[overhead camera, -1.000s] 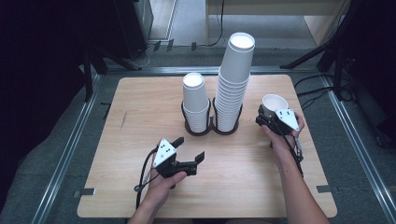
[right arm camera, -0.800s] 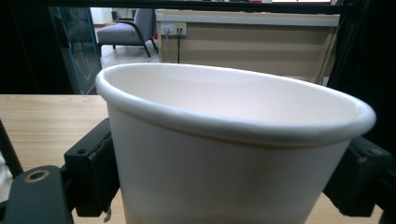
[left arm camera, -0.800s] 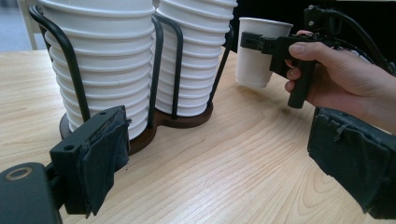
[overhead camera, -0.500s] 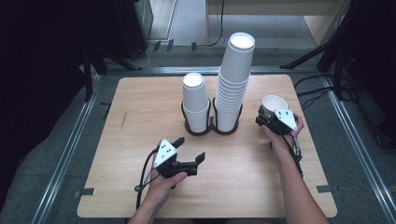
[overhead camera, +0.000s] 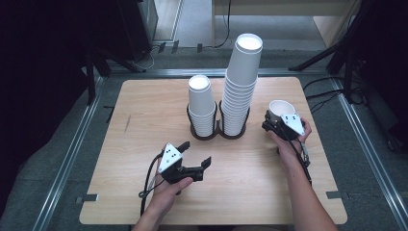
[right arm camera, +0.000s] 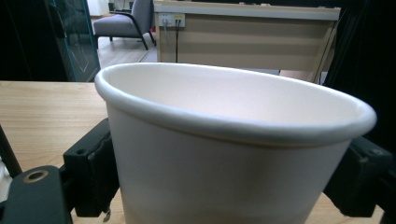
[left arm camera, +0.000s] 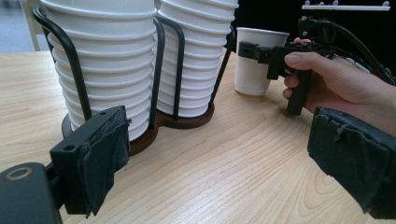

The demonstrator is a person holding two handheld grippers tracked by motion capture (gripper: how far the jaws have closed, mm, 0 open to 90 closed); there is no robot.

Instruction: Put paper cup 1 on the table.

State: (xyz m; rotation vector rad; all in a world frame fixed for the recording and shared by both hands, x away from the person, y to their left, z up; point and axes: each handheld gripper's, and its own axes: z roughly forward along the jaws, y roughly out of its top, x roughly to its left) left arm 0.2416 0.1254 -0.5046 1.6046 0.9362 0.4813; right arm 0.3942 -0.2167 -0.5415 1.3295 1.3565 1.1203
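A single white paper cup (overhead camera: 280, 107) stands upright on the wooden table (overhead camera: 144, 110) at the right. My right gripper (overhead camera: 275, 120) is shut on its sides, and in the right gripper view the cup (right arm camera: 224, 154) sits between both black pads, rim up and empty inside. My left gripper (overhead camera: 196, 153) rests near the front middle of the table, open, with nothing between its fingers (left arm camera: 100, 154). The left gripper view looks past those fingers at the cup (left arm camera: 254, 60) and the right gripper (left arm camera: 264, 51) held by a hand.
A black wire holder (overhead camera: 211, 134) on a dark base stands at the table's middle. It carries a short stack of white cups (overhead camera: 200, 103) and a tall stack (overhead camera: 242, 82). Bare wood lies to the left and along the front edge. Metal rails run beside the table.
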